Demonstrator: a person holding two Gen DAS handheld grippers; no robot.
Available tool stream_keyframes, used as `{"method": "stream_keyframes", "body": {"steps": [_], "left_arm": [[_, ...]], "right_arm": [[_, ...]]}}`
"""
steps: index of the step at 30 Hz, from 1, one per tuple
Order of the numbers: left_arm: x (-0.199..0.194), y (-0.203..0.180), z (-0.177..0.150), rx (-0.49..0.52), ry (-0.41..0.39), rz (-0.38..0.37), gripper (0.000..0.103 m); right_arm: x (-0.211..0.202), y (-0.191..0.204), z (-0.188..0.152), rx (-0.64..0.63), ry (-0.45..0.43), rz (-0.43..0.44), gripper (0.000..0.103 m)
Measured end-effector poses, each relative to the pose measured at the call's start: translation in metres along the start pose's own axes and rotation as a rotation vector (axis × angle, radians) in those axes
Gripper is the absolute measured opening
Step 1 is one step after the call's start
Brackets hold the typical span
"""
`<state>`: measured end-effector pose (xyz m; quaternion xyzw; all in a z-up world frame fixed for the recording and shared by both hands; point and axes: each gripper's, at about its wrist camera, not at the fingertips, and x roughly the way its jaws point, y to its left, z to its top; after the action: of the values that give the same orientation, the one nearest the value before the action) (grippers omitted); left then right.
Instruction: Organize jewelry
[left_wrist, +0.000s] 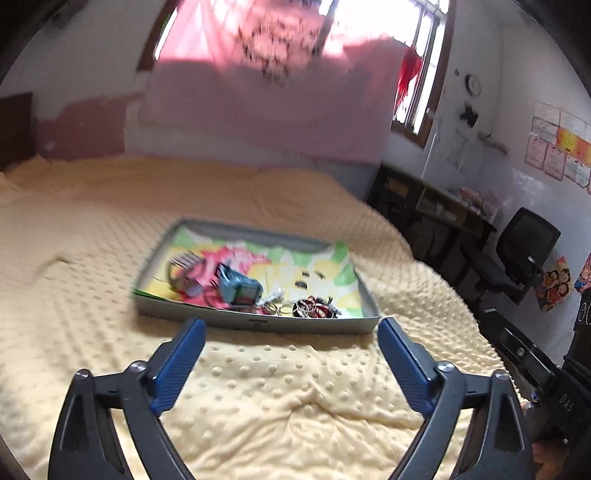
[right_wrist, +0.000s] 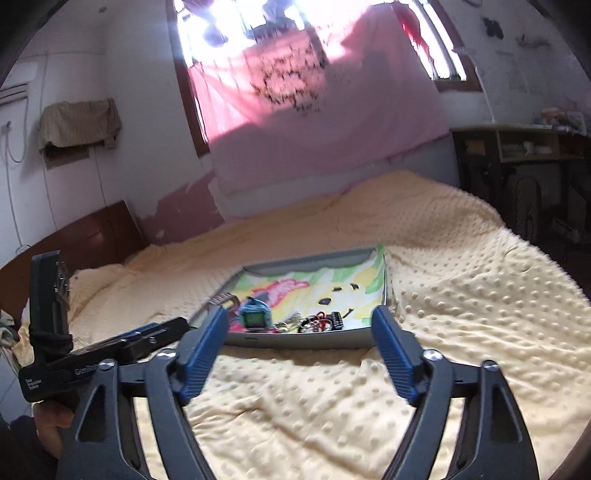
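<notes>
L gripper (left_wrist: 291, 326) & R gripper (right_wrist: 299, 317): fingers wide apart, holding nothing (above blanket (left_wrist: 258, 387), near tray (left_wrist: 258, 323)).

Daylight came through the window (right_wrist: 236, 22) behind the pink curtain (left_wrist: 266, 92), blown out to white glare in both views. Motion blur smeared curtain and tray (left_wrist: 258, 323). Strong fisheye bending, black vignette at corners. Bedspread (right_wrist: 461, 295) evenly lit, soft shadows.
</notes>
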<state>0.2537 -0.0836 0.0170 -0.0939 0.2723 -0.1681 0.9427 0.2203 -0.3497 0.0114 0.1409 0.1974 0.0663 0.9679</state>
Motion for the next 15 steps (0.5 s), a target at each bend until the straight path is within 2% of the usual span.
{"method": "stream_keyframes", "body": {"steps": [5,10,15], "left_arm": [[-0.077,0.001,-0.005,-0.001,-0.116,0.038,0.103],[-0.148,0.003,-0.02,0.027,-0.192,0.095,0.103],[-0.192,0.007,-0.035,0.028,-0.216,0.128,0.103]], "right_arm": [[-0.07,0.021,-0.005,-0.023,-0.076,0.012,0.098],[-0.127,0.041,-0.011,-0.039,-0.119,0.045,0.102],[-0.164,0.055,-0.021,-0.033,-0.097,0.051,0.102]]}}
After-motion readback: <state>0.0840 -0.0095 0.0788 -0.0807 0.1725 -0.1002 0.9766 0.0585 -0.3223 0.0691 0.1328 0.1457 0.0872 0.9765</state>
